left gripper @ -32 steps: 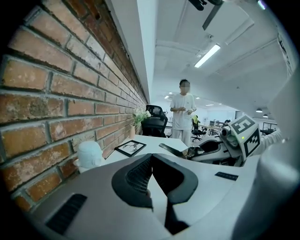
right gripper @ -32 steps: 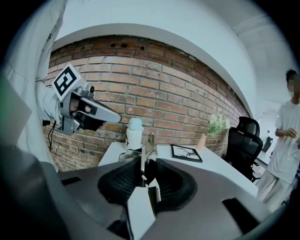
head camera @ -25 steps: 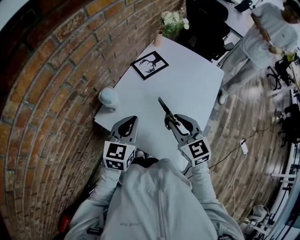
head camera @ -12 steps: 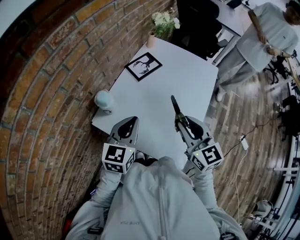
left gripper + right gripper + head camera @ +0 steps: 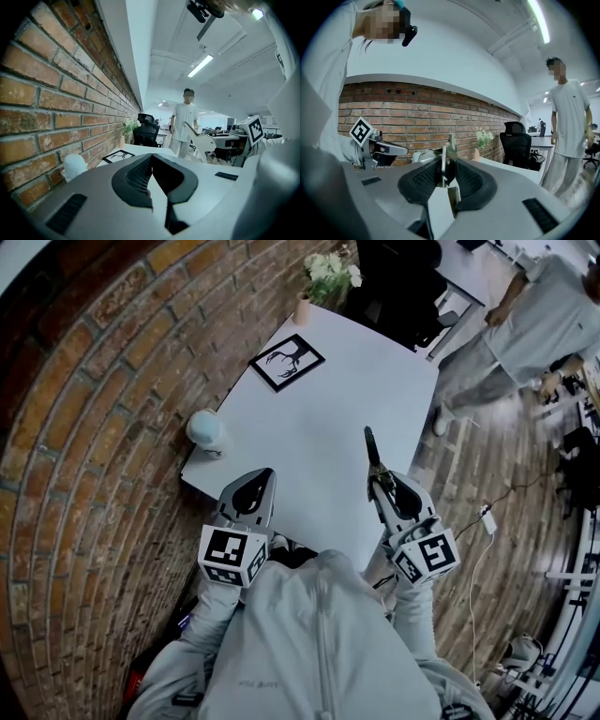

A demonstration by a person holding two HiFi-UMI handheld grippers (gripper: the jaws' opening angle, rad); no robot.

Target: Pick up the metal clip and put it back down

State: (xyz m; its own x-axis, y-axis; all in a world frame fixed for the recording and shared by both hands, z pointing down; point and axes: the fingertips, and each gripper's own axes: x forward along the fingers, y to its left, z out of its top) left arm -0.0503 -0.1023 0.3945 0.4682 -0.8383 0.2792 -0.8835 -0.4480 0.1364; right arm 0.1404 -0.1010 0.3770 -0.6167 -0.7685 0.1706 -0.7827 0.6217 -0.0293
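While the right gripper (image 5: 380,482) clamps the clip (image 5: 371,451) between its pads, the clip juts forward past the jaw tips, away from the person, over the table (image 5: 328,399) near its right edge. The left gripper (image 5: 263,474) is at the table's near edge with its jaws closed together and nothing between them.

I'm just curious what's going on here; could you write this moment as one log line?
right gripper: shut on metal clip | clip: held above white table | left gripper: shut, empty
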